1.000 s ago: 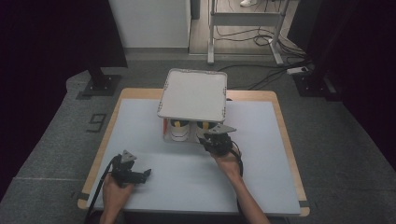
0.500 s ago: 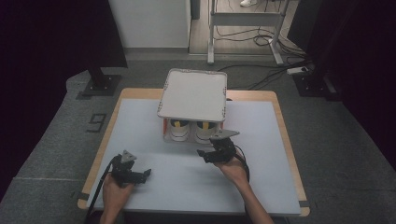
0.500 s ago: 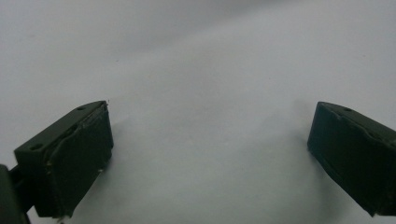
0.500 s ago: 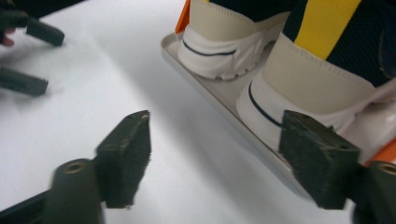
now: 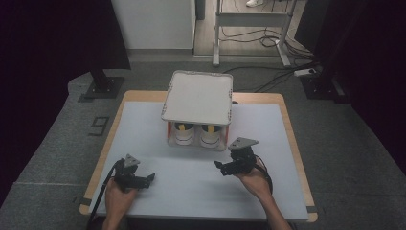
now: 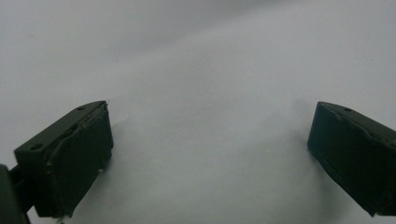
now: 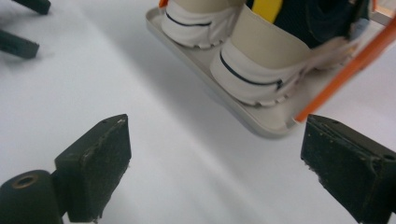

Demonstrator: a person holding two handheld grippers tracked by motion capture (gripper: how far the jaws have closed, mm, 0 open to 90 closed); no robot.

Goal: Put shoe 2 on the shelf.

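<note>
A pair of white sneakers (image 5: pixel 198 134) with yellow tongues sits on the lower tray of a small two-level shoe rack (image 5: pixel 197 96), whose grey shelves are joined by orange posts, standing at the far middle of the white table (image 5: pixel 191 187). The right gripper (image 5: pixel 226 168) hovers low over the table just in front of and slightly to the right of the rack, its jaws spread wide and holding nothing; in the right gripper view the nearer sneaker (image 7: pixel 261 70) lies ahead of the jaws and a little above them, near but clearly apart, with the tray's lip (image 7: pixel 252 122) and an orange post (image 7: pixel 348 67) between that shoe and the right-hand jaw. The left gripper (image 5: pixel 143 179) rests near the table's front left edge, well apart from the rack, its jaws also wide apart over bare white surface, as the left gripper view confirms. As far as can be judged, both shoes are seated side by side on the lower shelf, heels toward the person, and neither is gripped. If the work is placing the shoes, it looks finished; if it is taking them out, nothing is begun, and the right gripper is best placed to close on the nearer shoe's heel.
</note>
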